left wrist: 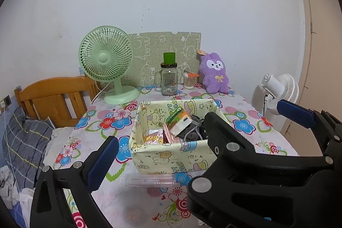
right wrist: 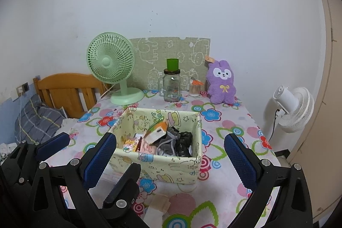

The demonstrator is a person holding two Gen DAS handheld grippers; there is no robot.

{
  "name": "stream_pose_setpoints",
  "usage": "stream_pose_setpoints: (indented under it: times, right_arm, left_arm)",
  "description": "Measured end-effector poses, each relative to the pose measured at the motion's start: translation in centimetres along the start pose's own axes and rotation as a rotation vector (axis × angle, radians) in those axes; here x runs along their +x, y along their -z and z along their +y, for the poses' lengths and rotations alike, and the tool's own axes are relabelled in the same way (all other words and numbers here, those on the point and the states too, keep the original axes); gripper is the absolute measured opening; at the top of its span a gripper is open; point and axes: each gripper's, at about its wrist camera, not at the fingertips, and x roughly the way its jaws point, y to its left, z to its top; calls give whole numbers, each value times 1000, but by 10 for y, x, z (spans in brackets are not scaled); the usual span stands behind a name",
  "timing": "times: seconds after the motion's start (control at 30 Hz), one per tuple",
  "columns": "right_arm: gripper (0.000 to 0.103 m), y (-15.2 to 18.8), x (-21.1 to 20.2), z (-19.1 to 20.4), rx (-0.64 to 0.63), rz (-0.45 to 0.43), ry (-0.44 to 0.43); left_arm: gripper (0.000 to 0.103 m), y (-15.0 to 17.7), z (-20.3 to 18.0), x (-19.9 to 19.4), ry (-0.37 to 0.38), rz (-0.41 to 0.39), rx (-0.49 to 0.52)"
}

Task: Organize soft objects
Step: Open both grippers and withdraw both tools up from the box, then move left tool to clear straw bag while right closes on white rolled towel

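Fabric storage box [right wrist: 162,161] at centre frame on the flower-patterned surface [right wrist: 233,123], holding a tissue pack [right wrist: 156,134], grey and black soft cloth items [right wrist: 175,142] and small packets. Purple plush toy [right wrist: 222,84] upright at the rear right of the surface, well apart from the box. Right claw [right wrist: 168,159] spread wide in the lower frame, empty, framing the box. Left claw [left wrist: 196,134] also wide and empty, its left finger [left wrist: 102,161] lower left of the frame. Green fan [left wrist: 106,57], glass jar [left wrist: 168,80] along the back wall
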Motion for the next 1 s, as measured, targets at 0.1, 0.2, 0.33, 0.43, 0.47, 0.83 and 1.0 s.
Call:
stream_pose_setpoints:
  times: [0.1, 0.2, 0.33, 0.43, 0.47, 0.83, 1.0]
  right_arm:
    - [102, 6, -1, 1, 0, 6, 1]
    - [102, 11, -1, 2, -3, 8, 9]
    - [102, 19, -1, 1, 0, 14, 7]
    - [102, 25, -1, 1, -1, 16, 4]
    - [102, 26, -2, 2, 0, 18, 2]
    - [102, 47, 5, 2, 13, 52, -33]
    - [102, 57, 11, 2, 21, 69, -48]
  left_arm:
    - [103, 6, 0, -1, 5, 1, 2]
    - [103, 12, 0, 0, 11, 8, 6]
    - [103, 19, -1, 1, 18, 14, 10]
    - [103, 24, -1, 1, 21, 18, 13]
    - [103, 26, -1, 2, 21, 21, 12]
    - [102, 46, -1, 6, 16, 48, 6]
    - [102, 55, 0, 11, 11, 69, 16]
